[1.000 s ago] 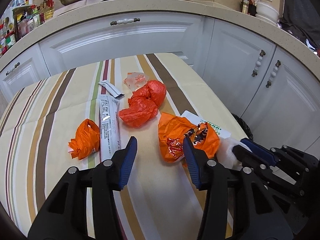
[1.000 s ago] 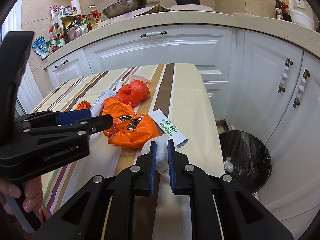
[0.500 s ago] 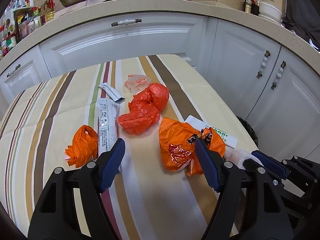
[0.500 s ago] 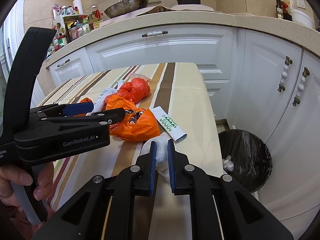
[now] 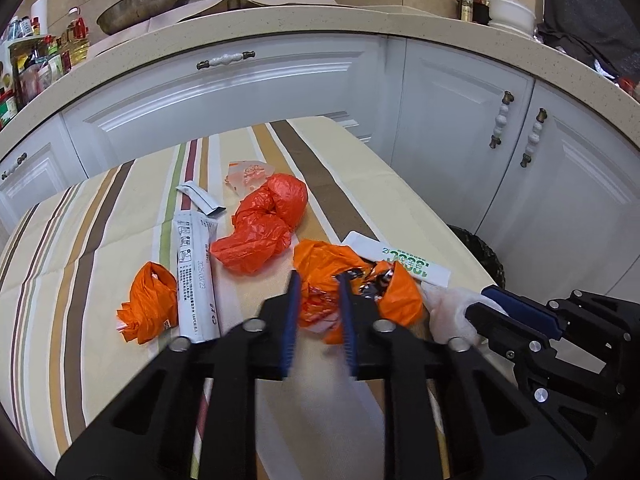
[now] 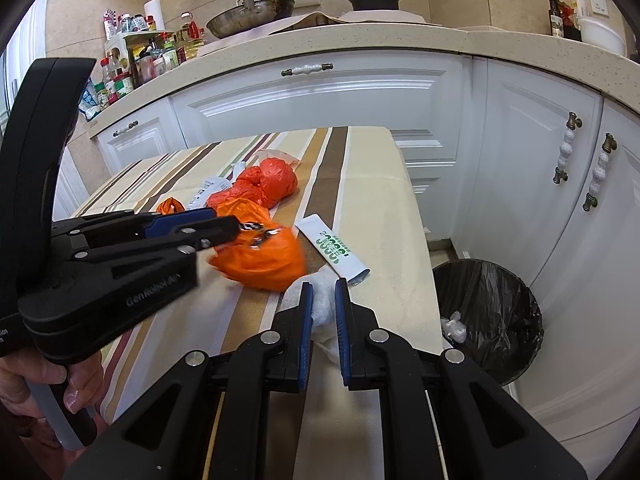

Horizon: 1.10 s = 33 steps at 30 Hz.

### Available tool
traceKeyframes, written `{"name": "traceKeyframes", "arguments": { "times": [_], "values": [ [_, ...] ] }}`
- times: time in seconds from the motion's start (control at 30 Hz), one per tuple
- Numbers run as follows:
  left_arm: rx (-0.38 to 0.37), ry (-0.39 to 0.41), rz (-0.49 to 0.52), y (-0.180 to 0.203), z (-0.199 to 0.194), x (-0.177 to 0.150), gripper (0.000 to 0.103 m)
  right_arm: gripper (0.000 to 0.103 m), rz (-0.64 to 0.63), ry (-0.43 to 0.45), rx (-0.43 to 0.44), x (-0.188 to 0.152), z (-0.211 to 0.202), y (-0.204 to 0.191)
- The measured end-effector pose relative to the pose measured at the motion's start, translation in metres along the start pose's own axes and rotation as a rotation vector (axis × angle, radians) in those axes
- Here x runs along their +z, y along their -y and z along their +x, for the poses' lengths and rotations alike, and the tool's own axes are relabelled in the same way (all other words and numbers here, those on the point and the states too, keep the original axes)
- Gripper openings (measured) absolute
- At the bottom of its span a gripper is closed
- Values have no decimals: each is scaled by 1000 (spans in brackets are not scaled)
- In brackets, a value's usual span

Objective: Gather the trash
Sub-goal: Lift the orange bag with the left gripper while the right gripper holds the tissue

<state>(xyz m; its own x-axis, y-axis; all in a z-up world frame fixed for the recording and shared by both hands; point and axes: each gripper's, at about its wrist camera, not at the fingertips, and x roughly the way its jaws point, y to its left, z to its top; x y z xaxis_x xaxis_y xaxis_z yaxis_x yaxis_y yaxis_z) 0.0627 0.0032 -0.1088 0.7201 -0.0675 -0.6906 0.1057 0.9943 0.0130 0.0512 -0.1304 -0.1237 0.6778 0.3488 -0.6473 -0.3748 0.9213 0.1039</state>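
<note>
1. The step in hand is, I judge, a double pick-up. The right hand-held gripper [image 6: 321, 307] is pinching a white crumpled tissue [image 6: 323, 305] at the near right edge of the table [image 6: 384, 216], and the left hand-held gripper [image 5: 319, 307] has its fingers narrowed around a fold of the orange plastic bag [image 5: 394, 294]. The fingers are blurred, so I cannot tell if the pinch is already firm.
2. The trash bin [image 6: 490, 314] stands on the floor just beside the right side of the table, lined with a black bag, and one small white wad lies inside.
3. The next move probably calls for carrying the tissue to the right, over the table edge and above the bin, and only then releasing it.
4. Materials: the orange bag is thin, glossy and wrinkled (a shiny foil wrapper shows in its opening), so it may slip or trail. The tissue is soft and matte.
5. More trash lies behind: a red plastic bag [image 5: 264, 228], a smaller orange bag [image 5: 150, 302], a long white printed packet [image 5: 196, 276] and a flat white packet with green print [image 5: 404, 262], all on the striped cloth.
</note>
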Motion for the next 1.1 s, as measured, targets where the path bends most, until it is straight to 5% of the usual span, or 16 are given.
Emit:
{"name": "traceKeyframes", "arguments": {
  "times": [0.03,0.77,0.93,1.1],
  "values": [
    [-5,1,2,0,-1,0,0,12,1,1,-1,0,0,1],
    [-61,-24,-64,-19,-6,1,1,12,13,18,-20,2,-5,5],
    [-57,-4,-79,-18,-11,2,48,12,17,19,-20,2,-6,6],
    [-43,-9,-72,-14,-9,4,48,12,23,21,-32,2,-6,9]
  ]
}}
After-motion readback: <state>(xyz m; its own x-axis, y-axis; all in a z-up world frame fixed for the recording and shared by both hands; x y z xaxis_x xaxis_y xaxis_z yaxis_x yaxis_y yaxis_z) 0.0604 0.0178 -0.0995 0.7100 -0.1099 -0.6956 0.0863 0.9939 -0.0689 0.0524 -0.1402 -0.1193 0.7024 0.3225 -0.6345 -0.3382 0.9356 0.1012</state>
